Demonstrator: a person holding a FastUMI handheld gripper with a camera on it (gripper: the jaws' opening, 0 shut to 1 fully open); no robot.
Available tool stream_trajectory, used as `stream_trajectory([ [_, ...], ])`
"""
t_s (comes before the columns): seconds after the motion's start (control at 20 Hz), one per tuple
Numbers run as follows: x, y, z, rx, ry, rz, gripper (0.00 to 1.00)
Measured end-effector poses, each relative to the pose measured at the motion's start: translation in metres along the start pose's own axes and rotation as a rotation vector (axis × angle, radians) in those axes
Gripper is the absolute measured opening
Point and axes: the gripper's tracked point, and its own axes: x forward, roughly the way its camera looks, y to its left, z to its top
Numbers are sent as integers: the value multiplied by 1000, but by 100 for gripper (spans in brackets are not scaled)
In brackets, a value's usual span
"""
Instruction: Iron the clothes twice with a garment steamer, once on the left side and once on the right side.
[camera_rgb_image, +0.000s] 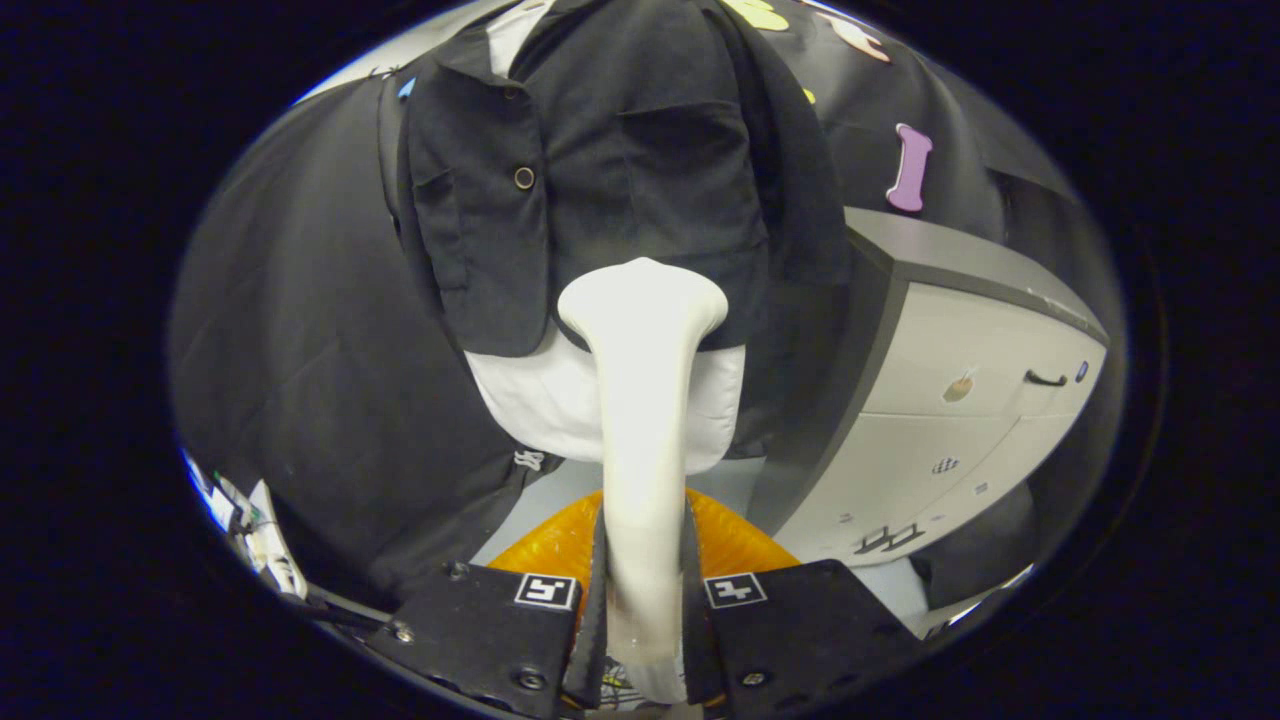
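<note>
Gripper view: gripper (643, 590) was clamped on the handle of the white garment steamer (642, 400) — both fingers pressed against it, gap only as wide as the handle. Steamer ran straight ahead from between the fingers; its flared head sat against the lower front of the dark jacket (620, 170), right of the button line, just above the hem. White shirt (540, 400) showed below the hem. Grey cabinet (960, 380) stood beside the jacket — orange object (560, 545) lay just beyond the fingers, under the handle.
</note>
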Motion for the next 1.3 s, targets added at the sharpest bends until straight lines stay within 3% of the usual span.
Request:
stream_trajectory([
  [0.35,-45,29,52,-3,-131,83,33],
  [0.75,-113,97,134,-14,-362,207,33],
  [1.1,-179,165,247,-95,-719,269,33],
  [1.3,-176,199,299,-140,-865,281,33],
])
